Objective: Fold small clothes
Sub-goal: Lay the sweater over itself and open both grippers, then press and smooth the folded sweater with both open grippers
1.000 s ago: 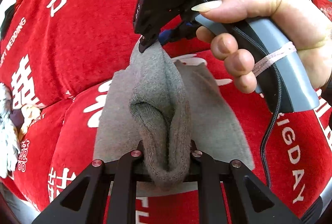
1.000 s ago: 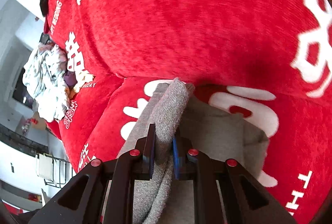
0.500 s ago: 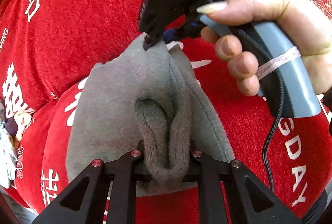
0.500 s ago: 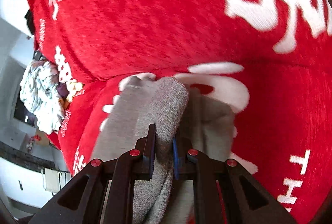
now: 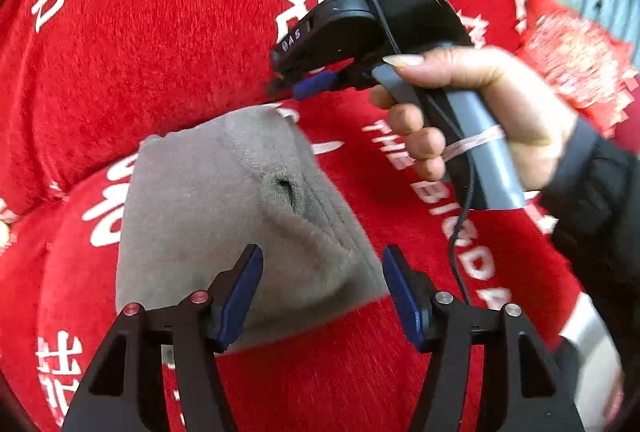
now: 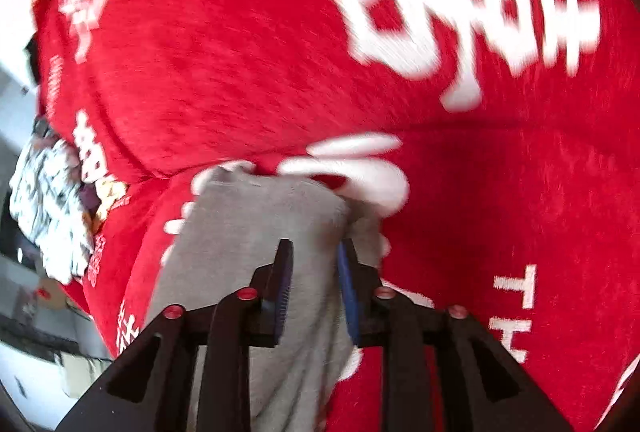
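Since already doubled over and resting on the red printed cover [image 5: 160, 51], needs no further grip. Hence left gripper [image 5: 322, 292] spread wide just above the near edge of the grey garment [image 5: 224, 216], pads clear of the cloth. Same for right gripper [image 6: 314, 292]: jaws parted at the far edge, cloth beneath but not pinched. Compared with a second ago, no longer bunched into a ridge between clamped pads. Both pairs of jaws just opened, fabric dropped and lying flatter, with one small pucker near the middle.
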